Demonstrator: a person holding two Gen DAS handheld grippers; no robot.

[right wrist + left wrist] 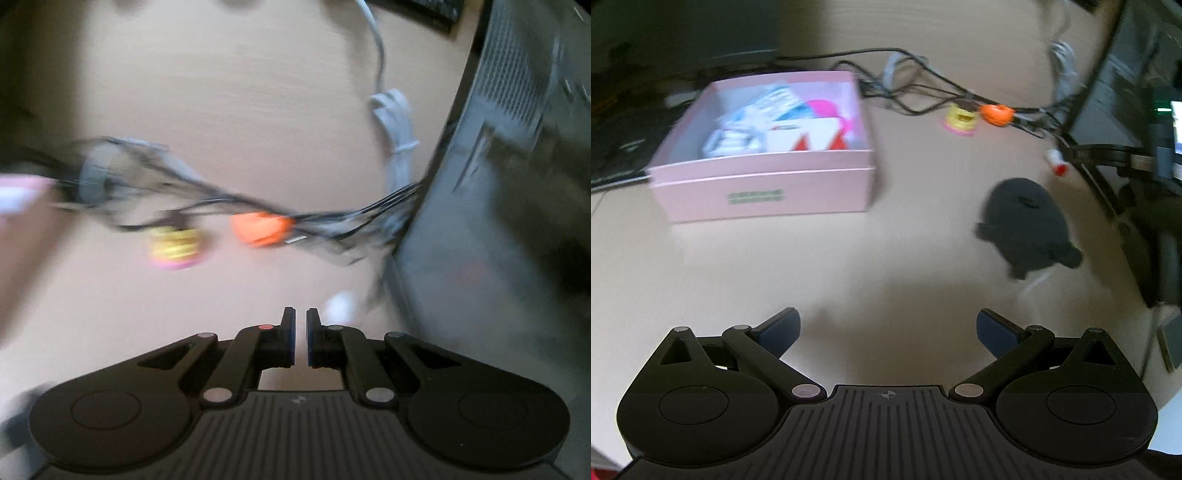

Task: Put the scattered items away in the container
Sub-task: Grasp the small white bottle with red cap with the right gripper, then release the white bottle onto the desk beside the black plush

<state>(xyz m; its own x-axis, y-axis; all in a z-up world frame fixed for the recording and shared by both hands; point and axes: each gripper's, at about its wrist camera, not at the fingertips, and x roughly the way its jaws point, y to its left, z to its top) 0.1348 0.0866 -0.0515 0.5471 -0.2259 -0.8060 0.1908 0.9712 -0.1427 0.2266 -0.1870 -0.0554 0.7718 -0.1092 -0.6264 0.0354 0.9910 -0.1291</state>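
The desk (pixel 746 266) is a pale wood surface that fills most of both views. On it, toward the left in the left wrist view, sits the pink box (pixel 764 192), open at the top and already holding packets (pixel 775 122) in white, pink and red. A dark computer case (pixel 509 184) stands along the right edge of the right wrist view, and a bundle of black cables (pixel 923 92) runs from behind the box toward it. To the right of the box, well apart from it, a black plush toy (pixel 1027 229) lies on the desk. Farther back, a yellow toy (pixel 962 120) with a pink base lies just beside an orange toy (pixel 997 114), both against the cables; the right wrist view shows the same pair blurred. A small white-and-red piece (pixel 1057 162) lies near the case; what it is cannot be made out. The left claw (pixel 888 332) hangs above bare desk with its fingers spread wide and nothing between them. The right claw (pixel 301 339) has its fingers nearly pressed together, a thin gap showing, and holds nothing.
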